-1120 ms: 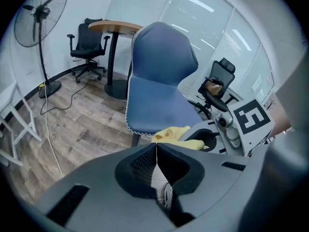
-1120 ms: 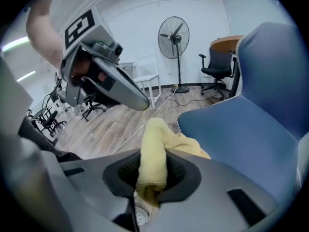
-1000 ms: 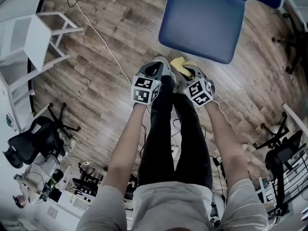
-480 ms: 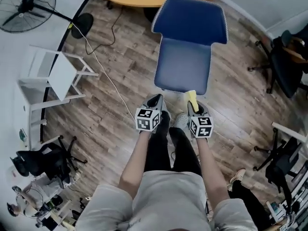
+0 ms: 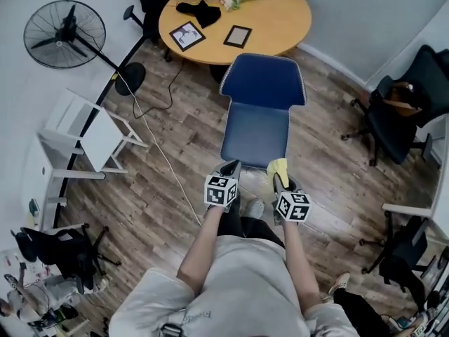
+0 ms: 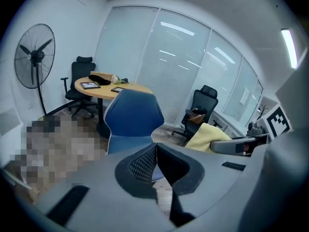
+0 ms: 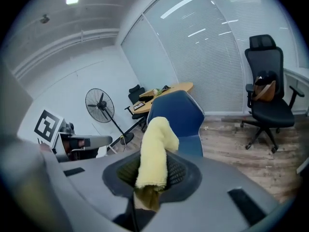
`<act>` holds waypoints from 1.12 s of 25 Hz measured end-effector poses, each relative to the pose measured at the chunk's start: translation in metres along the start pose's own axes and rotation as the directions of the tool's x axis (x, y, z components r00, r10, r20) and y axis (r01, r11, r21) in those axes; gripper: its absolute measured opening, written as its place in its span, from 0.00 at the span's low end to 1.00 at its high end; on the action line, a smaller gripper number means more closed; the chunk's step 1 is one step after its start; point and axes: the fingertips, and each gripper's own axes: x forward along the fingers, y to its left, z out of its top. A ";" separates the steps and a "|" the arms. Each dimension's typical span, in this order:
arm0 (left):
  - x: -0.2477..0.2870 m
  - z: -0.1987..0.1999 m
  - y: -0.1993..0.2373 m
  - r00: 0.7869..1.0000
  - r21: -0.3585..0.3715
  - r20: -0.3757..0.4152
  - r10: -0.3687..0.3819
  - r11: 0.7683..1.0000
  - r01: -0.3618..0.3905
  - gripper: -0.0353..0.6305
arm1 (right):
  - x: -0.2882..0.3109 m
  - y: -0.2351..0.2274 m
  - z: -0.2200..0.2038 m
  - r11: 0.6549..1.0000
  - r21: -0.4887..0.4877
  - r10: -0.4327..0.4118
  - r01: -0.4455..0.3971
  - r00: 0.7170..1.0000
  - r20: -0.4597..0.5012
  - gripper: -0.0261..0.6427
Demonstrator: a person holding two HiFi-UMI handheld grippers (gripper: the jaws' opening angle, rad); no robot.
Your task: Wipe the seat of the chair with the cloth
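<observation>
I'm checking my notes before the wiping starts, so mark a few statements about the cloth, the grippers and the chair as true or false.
The right gripper clamps the yellow cloth. True.
The cloth lies on the blue chair's seat. False: it stands up from the jaws; the seat is bare.
The left gripper holds a second cloth. False: its jaws are together, empty.
A round wooden table stands behind the chair. True.

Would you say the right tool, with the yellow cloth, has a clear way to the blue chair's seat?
Probably yes: the right tool, shut on the yellow cloth, is held by the front edge of the seat, which is bare, and nothing seems to stand between them.
</observation>
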 end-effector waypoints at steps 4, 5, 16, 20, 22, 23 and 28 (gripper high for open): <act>-0.012 0.007 -0.010 1.000 -0.019 0.017 0.012 1.000 -0.012 0.09 | -0.021 -0.009 0.002 0.998 -0.041 -0.041 0.040 0.999 -0.024 0.15; -0.015 0.007 -0.012 1.000 -0.007 0.014 0.013 1.000 -0.012 0.09 | -0.026 -0.009 0.003 0.999 -0.031 -0.042 0.042 0.999 -0.015 0.15; -0.041 0.011 -0.031 0.998 0.089 -0.013 -0.062 0.994 0.063 0.09 | -0.050 0.003 0.010 0.999 -0.038 0.020 -0.016 0.996 0.085 0.15; -0.042 0.012 -0.029 0.998 0.085 0.000 -0.066 0.994 0.066 0.09 | -0.052 0.006 0.007 0.996 -0.087 0.029 -0.022 0.997 0.075 0.15; -0.041 0.013 -0.031 0.997 0.094 -0.003 -0.072 0.993 0.072 0.09 | -0.054 0.006 0.007 0.992 -0.123 0.026 -0.019 0.998 0.062 0.15; -0.040 0.014 -0.033 0.997 0.097 -0.001 -0.075 0.992 0.075 0.09 | -0.056 0.006 0.007 0.991 -0.135 0.024 -0.016 0.998 0.060 0.15; -0.041 0.019 -0.036 0.997 0.116 0.011 -0.080 0.990 0.078 0.09 | -0.060 0.009 0.005 0.989 -0.147 0.027 -0.018 0.998 0.059 0.15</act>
